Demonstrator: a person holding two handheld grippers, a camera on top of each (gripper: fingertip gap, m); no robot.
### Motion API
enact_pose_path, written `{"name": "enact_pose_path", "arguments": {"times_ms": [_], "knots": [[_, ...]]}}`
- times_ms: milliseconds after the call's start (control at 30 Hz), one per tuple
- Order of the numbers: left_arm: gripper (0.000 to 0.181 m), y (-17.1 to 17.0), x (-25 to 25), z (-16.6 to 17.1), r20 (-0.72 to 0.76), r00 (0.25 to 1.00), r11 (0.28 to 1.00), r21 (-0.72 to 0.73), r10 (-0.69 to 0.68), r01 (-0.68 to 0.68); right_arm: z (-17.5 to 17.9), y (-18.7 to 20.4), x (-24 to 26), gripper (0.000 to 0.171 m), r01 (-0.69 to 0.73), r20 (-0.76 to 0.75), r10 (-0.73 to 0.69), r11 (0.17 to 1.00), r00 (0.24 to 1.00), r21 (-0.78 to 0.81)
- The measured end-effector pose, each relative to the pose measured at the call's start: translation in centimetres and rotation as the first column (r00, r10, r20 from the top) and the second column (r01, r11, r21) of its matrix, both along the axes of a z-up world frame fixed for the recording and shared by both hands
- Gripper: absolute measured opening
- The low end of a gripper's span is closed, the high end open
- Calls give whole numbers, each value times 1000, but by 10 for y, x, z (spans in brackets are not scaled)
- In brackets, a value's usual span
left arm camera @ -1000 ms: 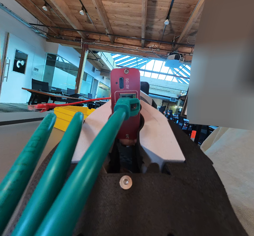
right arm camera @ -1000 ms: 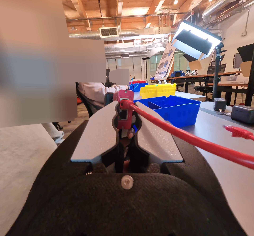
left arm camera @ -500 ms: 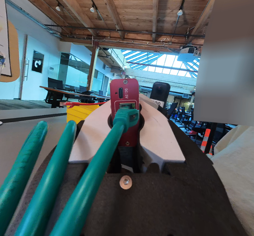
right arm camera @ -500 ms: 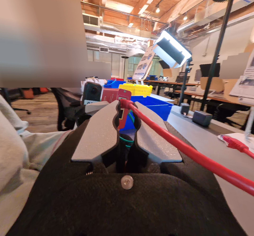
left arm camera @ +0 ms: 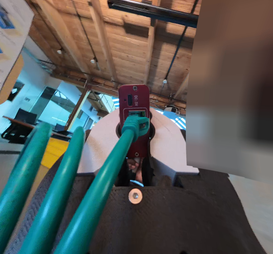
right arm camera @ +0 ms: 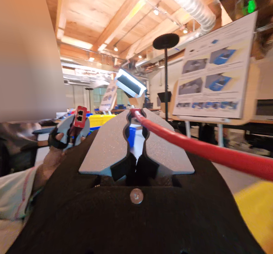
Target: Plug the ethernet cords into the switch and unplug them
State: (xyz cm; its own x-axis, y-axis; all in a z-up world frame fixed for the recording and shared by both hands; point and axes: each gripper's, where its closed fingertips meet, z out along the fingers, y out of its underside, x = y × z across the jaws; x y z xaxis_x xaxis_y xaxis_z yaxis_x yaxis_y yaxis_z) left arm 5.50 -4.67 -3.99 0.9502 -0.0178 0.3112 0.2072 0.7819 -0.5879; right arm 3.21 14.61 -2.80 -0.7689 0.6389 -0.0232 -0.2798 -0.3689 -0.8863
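My left gripper [left arm camera: 134, 130] is shut on a small red switch [left arm camera: 133, 99] and holds it upright in the air. A green ethernet cord [left arm camera: 94, 187] is plugged into the port facing the camera, its loops trailing to the lower left. In the right wrist view the switch [right arm camera: 80, 116] shows at left with two bare ports, held by the left gripper [right arm camera: 73, 127]. My right gripper [right arm camera: 135, 113] is shut on the plug end of a red ethernet cord [right arm camera: 192, 146], apart from the switch and to its right.
Yellow bins [right arm camera: 102, 119] and a blue bin [right arm camera: 132, 134] sit on the grey table beyond the grippers. A poster board on a stand [right arm camera: 212, 75] is at right, a light panel [right arm camera: 130, 85] farther back. A person's sleeve [right arm camera: 13, 187] is at lower left. The gap from one gripper's tips to the other's is roughly 20 cm.
The red cord's plug has come out of the switch; my right gripper has pulled it away to the right. My left gripper has tilted upward with the switch.
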Motion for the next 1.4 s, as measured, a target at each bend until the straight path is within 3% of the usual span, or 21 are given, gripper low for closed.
{"name": "enact_pose_path", "arguments": {"times_ms": [133, 267, 333, 467, 567, 633, 767, 900, 1133, 1267, 1400], "knots": [[30, 31, 6, -9, -40, 999, 987, -161, 9, -16, -30, 75, -12, 13, 229, 175, -284, 932, 943, 282], [29, 39, 7, -14, -58, 998, 975, -218, 28, -40, -78, 135, -17, 13, 291, 353, -548, 769, 758, 570], [29, 37, 4, -14, -34, 999, 980, -199, 26, -32, -100, 143, -16, 13, 219, 431, -586, 731, 686, 647], [29, 34, 2, -13, -17, 1000, 983, -183, 25, -28, -122, 139, -21, 13, 104, 479, -624, 668, 617, 737], [30, 37, 3, -14, -24, 1000, 980, -197, 20, -24, -114, 137, -24, 13, 135, 355, -711, 533, 607, 836], [29, 37, 4, -14, -27, 999, 979, -203, 21, -26, -103, 124, -20, 13, 139, 288, -697, 487, 657, 862], [29, 37, 5, -14, -26, 1000, 980, -199, 16, -20, -88, 94, -5, 13, 55, 376, -542, 619, 751, 783], [30, 38, 5, -14, -28, 1000, 979, -202, 14, -19, -84, 92, 6, 13, -16, 493, -437, 736, 752, 677], [30, 40, 6, -15, -28, 1000, 976, -216, 12, -18, -102, 119, -17, 14, -86, 677, -391, 826, 624, 557], [29, 40, 5, -16, -28, 999, 975, -220, 16, -22, -142, 135, -29, 13, -227, 757, -512, 745, 407, 627], [29, 40, 5, -16, -26, 1000, 975, -221, 15, -20, -147, 118, -45, 14, -295, 756, -530, 706, 384, 644]]}}
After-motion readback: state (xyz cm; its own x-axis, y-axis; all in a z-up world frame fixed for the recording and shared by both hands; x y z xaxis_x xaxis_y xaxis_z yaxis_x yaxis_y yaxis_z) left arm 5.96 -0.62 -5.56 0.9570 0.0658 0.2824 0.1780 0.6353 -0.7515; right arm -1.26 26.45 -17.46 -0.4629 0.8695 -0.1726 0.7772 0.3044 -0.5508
